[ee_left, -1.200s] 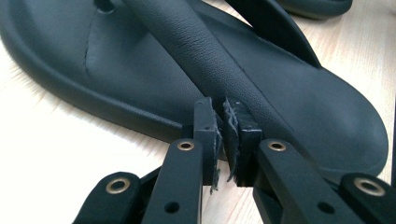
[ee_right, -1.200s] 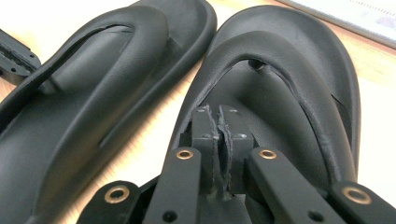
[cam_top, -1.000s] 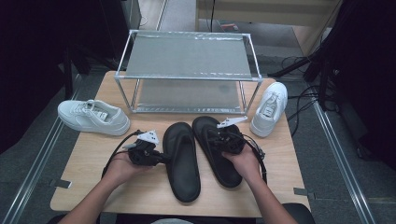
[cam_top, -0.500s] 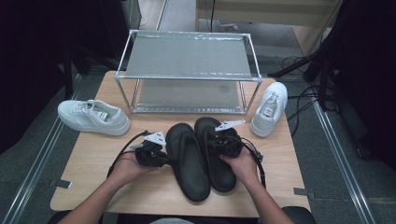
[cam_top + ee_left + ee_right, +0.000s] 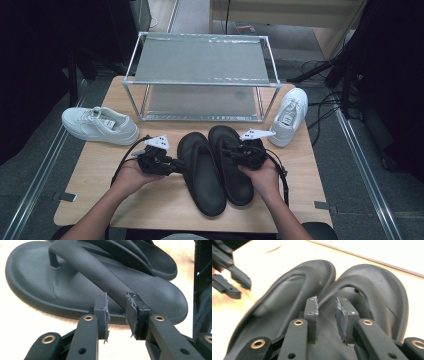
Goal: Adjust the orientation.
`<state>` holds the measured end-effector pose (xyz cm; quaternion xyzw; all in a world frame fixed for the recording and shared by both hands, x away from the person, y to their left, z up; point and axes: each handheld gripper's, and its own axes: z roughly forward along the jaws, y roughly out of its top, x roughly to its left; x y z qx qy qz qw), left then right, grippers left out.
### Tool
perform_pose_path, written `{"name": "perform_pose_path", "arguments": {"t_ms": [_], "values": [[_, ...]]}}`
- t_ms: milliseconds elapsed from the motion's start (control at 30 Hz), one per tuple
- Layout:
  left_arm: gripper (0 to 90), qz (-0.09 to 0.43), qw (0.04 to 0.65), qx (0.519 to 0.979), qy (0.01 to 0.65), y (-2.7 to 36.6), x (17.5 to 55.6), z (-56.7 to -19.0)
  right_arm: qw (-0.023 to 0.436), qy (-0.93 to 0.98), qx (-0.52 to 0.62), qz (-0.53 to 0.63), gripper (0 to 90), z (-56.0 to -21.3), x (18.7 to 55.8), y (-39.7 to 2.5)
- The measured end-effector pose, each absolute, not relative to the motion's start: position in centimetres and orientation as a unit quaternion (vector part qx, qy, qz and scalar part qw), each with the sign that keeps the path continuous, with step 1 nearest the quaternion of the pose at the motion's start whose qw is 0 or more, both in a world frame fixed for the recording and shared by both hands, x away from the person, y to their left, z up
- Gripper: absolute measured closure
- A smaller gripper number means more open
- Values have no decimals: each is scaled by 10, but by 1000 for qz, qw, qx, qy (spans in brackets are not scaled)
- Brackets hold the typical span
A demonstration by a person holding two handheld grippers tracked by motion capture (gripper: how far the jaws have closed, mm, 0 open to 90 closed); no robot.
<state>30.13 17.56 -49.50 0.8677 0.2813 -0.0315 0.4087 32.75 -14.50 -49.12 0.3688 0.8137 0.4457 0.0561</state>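
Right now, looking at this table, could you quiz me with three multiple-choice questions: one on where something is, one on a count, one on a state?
1. Where do the black sandals lie?
A. in front of the metal rack
B. on its top shelf
C. on the floor

2. How many white sneakers are there?
A. one
B. two
C. four

3. How do the left gripper's jaws stand?
A. open at a sandal strap
B. holding a sneaker
C. holding a cup

Answers: 1 A, they lie on the tabletop nearer the person; 2 B, one on each side of the rack; 3 A, a gap shows.

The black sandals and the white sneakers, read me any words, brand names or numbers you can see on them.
No text reads.
Black sandals: no lettering shows, nor in either gripper view.
Left white sneaker: a tongue label, too small and blurred to read.
Right white sneaker: a dark insole mark, also unreadable.
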Motion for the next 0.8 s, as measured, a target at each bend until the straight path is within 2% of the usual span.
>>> {"name": "perform_pose_path", "arguments": {"t_ms": [267, 500, 633, 800], "values": [[637, -33, 409, 867, 283, 180, 304, -491, 55, 814, 367, 447, 665, -491, 317, -138], [557, -23, 412, 862, 295, 186, 310, -486, 59, 800, 386, 456, 502, -493, 308, -134], [500, -32, 410, 858, 308, 189, 316, -486, 66, 801, 385, 454, 477, -498, 303, -129], [479, -36, 414, 855, 311, 189, 321, -484, 77, 802, 389, 446, 410, -504, 297, -122]]}}
